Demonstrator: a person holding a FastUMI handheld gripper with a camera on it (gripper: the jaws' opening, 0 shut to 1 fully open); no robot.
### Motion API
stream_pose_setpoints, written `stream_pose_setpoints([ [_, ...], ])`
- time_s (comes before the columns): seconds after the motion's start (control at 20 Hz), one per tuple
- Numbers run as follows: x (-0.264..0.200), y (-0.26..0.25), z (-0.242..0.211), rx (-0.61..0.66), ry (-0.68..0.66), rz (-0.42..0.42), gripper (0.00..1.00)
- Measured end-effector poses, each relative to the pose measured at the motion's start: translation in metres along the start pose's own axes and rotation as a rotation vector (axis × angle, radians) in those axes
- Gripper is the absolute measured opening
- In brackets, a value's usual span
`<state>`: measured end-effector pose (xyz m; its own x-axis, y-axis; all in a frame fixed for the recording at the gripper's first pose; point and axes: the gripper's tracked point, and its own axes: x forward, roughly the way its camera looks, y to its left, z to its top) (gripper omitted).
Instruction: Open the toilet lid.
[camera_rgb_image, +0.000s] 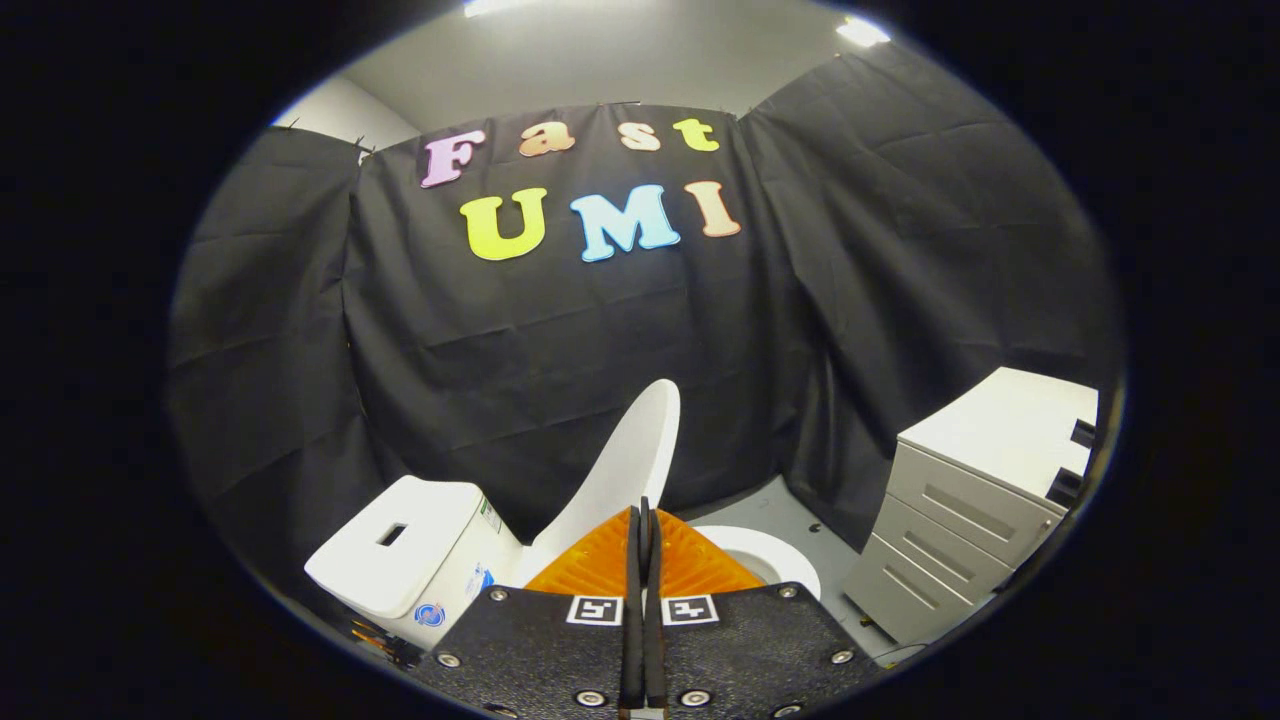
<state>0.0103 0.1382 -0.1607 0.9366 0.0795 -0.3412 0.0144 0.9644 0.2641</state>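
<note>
Lid (628, 462) stands raised just beyond the tool (645, 520), whose fingers are pressed together on nothing; it leans short of the tank (400, 545) and, I judge, could drop back onto the bowl (765, 555).

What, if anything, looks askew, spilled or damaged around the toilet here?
Nothing stands out. The white plastic toilet lid is raised, leaning toward the white tank, above the white bowl rim. The hand-held gripper has its fingers together, holding nothing. The grey drawer cabinet stands closed.
</note>
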Motion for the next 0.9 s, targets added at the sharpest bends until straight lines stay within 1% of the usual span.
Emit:
stream_pose_setpoints([
  [0.2, -0.003, 0.028, 0.013, -0.072, -0.022, 0.023, 0.00],
  [0.35, -0.007, 0.050, 0.022, -0.159, -0.045, 0.039, 0.00],
  [0.6, -0.008, 0.076, 0.028, -0.140, -0.061, 0.067, 0.00],
  [0.75, -0.009, 0.093, 0.035, -0.155, -0.073, 0.087, 0.00],
  [0.9, -0.011, 0.113, 0.041, -0.199, -0.084, 0.108, 0.00],
])
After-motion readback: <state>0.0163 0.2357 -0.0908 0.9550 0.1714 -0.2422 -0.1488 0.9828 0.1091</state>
